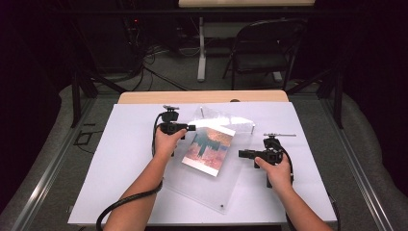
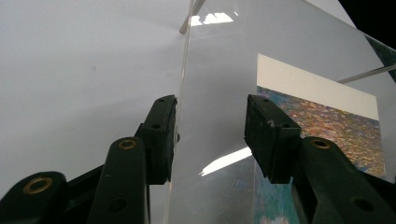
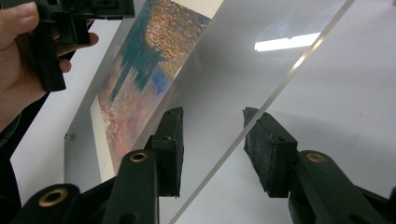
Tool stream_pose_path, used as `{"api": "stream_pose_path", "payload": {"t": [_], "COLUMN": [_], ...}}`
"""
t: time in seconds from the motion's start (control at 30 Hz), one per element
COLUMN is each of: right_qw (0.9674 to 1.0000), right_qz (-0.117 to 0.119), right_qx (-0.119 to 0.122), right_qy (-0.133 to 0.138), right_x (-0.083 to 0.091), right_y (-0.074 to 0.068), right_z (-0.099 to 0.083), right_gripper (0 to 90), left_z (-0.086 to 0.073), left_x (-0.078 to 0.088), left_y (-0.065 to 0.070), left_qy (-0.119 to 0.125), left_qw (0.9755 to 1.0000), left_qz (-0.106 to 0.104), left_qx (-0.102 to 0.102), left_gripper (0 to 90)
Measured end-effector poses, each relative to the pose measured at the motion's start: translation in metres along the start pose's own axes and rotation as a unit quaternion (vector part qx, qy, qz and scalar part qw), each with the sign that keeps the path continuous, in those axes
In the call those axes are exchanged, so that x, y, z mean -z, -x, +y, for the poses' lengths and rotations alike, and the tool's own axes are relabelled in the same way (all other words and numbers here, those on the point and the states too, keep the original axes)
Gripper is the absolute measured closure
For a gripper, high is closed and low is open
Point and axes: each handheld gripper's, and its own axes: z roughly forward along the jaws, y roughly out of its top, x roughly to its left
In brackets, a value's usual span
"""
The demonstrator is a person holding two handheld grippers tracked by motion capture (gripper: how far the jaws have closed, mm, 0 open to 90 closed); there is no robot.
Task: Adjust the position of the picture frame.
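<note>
A colourful print (image 1: pixel 210 148) lies with a clear acrylic sheet (image 1: pixel 226 190) on the white board. My left gripper (image 1: pixel 192 128) is at the print's upper left corner. In the left gripper view, that gripper (image 2: pixel 210 126) stands open, with the sheet's edge (image 2: pixel 181 93) running up between its jaws close to the left pad. The print (image 2: pixel 327 121) shows to the right. My right gripper (image 1: pixel 240 154) is at the print's right side. It (image 3: pixel 212 135) is also open, with the sheet's edge (image 3: pixel 280 84) crossing slantwise between its jaws. The print (image 3: pixel 140 79) lies beyond.
The white board (image 1: pixel 125 168) covers a wooden table (image 1: pixel 144 97). Small metal pins (image 1: pixel 201 109) stand at the acrylic's far corners. A hand with the left gripper (image 3: pixel 70 18) shows top left in the right gripper view. A folding chair (image 1: pixel 264 48) stands behind the table.
</note>
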Motion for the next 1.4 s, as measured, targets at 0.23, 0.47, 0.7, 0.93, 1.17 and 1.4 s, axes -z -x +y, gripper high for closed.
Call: {"api": "stream_pose_path", "payload": {"t": [0.23,0.47,0.7,0.93,1.17,1.4], "right_qw": [0.9997,0.9998,0.9997,0.9992,0.9990,0.9989], "right_qz": [0.018,0.014,0.018,0.024,0.031,0.024], "right_qx": [-0.008,0.001,0.014,0.022,-0.005,0.016], "right_qy": [0.011,0.012,-0.007,-0.023,-0.031,-0.037], "right_x": [-0.001,0.000,0.001,0.004,0.003,0.004], "right_y": [0.006,0.003,-0.004,-0.014,-0.016,-0.019], "right_z": [-0.004,-0.009,-0.018,-0.032,-0.035,-0.036], "right_gripper": [58.1,56.6,57.2,59.5,62.1,59.6], "left_z": [-0.004,-0.020,-0.059,-0.090,-0.110,-0.122], "left_x": [0.007,0.041,0.073,0.092,0.104,0.111], "left_y": [0.001,0.003,0.003,0.001,0.004,0.009], "left_qy": [0.009,0.014,0.014,0.015,0.020,0.022], "left_qw": [0.9995,0.9983,0.9982,0.9970,0.9965,0.9957], "left_qz": [0.018,0.030,0.014,0.022,0.016,0.015], "left_qx": [-0.025,-0.049,-0.057,-0.072,-0.079,-0.089], "left_gripper": [55.3,65.3,76.2,90.0,90.0,90.0]}}
